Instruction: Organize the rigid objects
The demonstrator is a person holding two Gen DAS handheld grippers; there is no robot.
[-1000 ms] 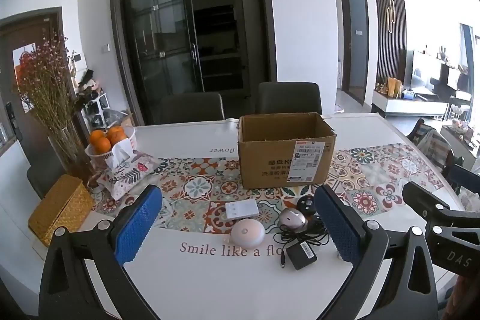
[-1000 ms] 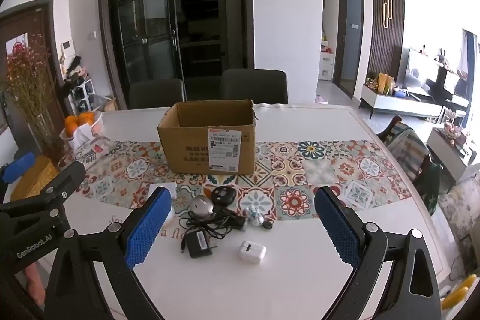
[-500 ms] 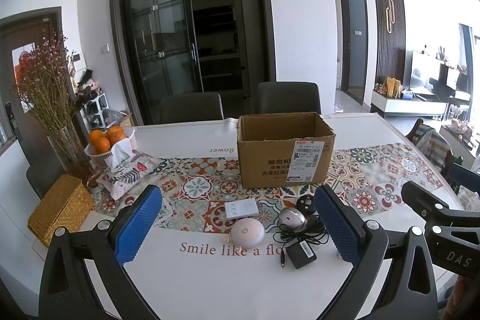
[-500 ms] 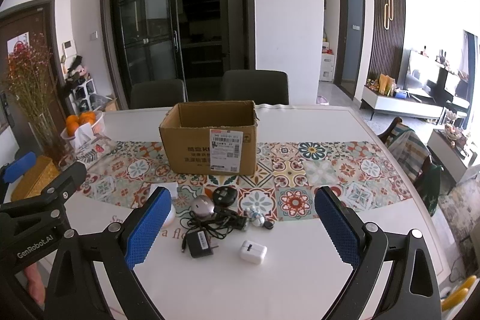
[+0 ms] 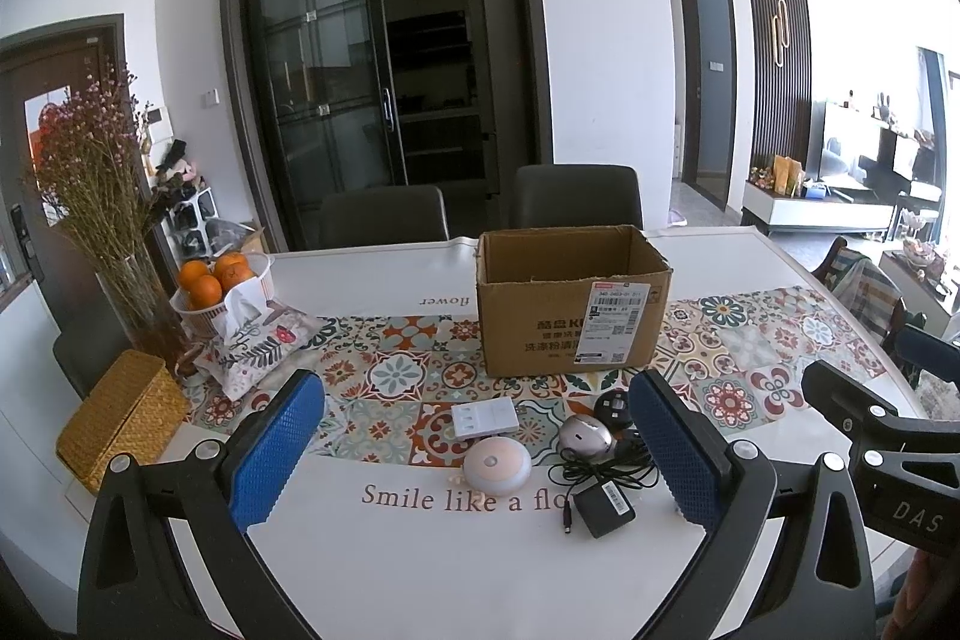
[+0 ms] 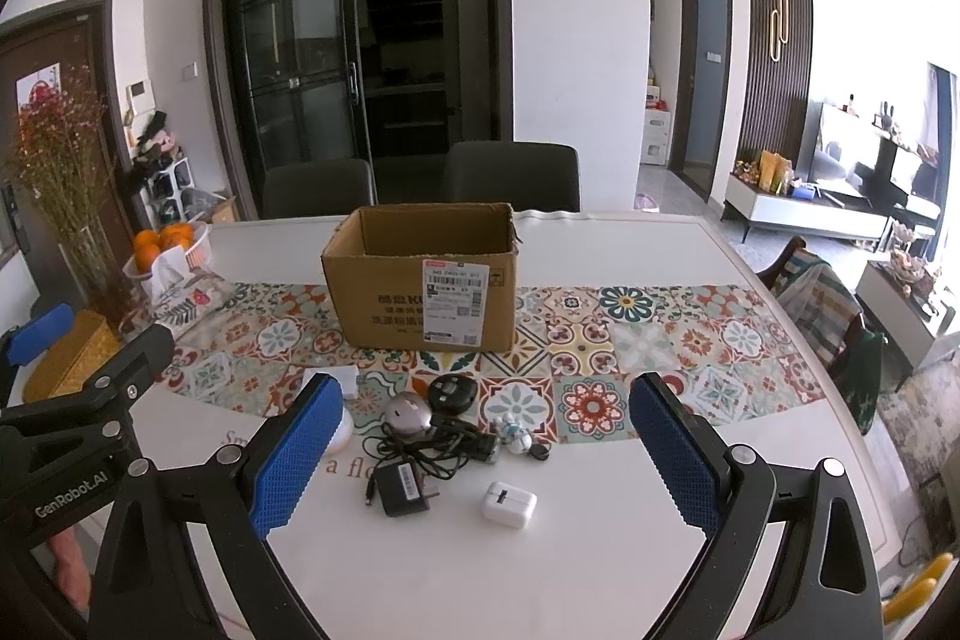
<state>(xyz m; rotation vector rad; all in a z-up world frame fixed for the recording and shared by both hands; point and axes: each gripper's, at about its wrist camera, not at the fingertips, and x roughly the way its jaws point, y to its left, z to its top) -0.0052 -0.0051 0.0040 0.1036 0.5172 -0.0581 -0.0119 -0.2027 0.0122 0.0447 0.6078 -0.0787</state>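
Nothing has been picked up yet, so this looks like the very start of the tidy-up. Both tongs are spread wide and hold nothing. The left tongs [image 5: 474, 451] hang above the near edge of the bench [image 5: 420, 568], and the right tongs [image 6: 486, 451] do the same in the right wrist view.

One box [image 5: 570, 301] stands open in the middle of the frame, on the tiled cloth. It looks empty, though its floor is partly hidden.

The small things lie in a bunch just below the box, in the lower middle of the frame. Counted, they are:
- one flat white card [image 5: 485, 415]
- one round white lamp [image 5: 497, 466]
- one silver mouse [image 5: 585, 434]
- one round black disc [image 5: 613, 403]
- one black plug [image 5: 603, 507] with a tangled cord [image 5: 606, 472]
- one white cube [image 6: 507, 504], seen only in the right wrist view
- one tiny toy figure [image 6: 511, 437], too small to tell what it is

That makes seven loose things. The plug touches the cord, and the mouse sits just beside the disc.

The next move is likely to bring one pair of tongs down over one thing, close on it, and carry it up into the box. The lamp sits between the left tongs, and the cube lies apart from the bunch near the right tongs, so both are easy first picks. The cord could drag its neighbours along.
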